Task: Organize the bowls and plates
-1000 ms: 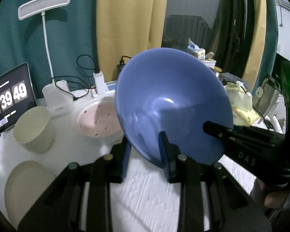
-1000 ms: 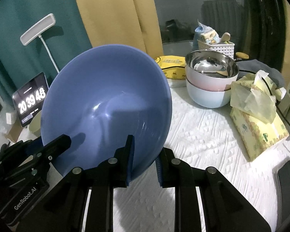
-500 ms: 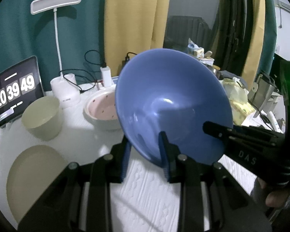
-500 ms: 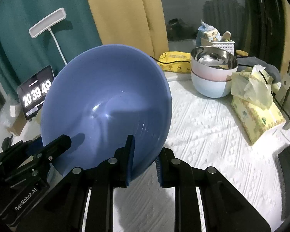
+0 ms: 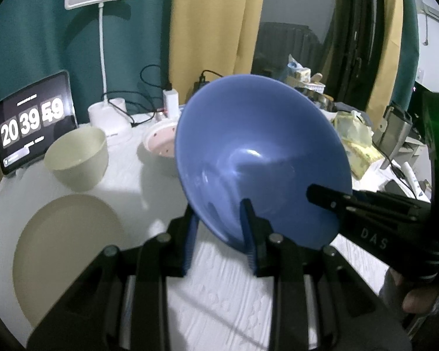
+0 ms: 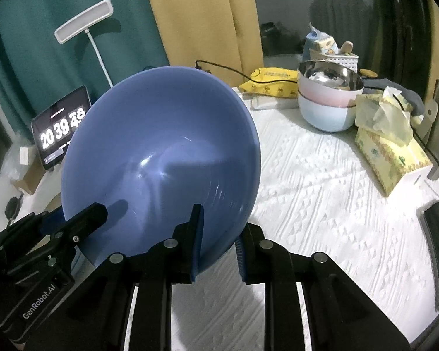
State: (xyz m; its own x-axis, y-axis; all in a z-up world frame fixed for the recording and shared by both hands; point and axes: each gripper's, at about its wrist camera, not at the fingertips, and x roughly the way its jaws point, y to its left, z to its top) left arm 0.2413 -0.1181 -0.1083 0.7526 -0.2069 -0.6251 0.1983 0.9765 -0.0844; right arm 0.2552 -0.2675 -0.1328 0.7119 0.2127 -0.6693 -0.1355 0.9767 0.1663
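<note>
Blue bowl [image 5: 260,158]: rigid, glossy, likely slippery; we hold its rim. Left gripper [image 5: 219,234] and right gripper [image 6: 218,244] each clamp the rim, 2 holds.

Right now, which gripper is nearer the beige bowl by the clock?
Left. The left gripper, clamped on the blue bowl, has the beige bowl just beyond it; the right gripper grips the blue bowl's far side.

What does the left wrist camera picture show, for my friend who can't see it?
A big blue bowl, tilted in the air above a white table, is pinched at its rim by the left tool and the right tool. Behind it sit a beige bowl, a beige plate, a pink bowl and a clock screen reading 20:39:49.
</note>
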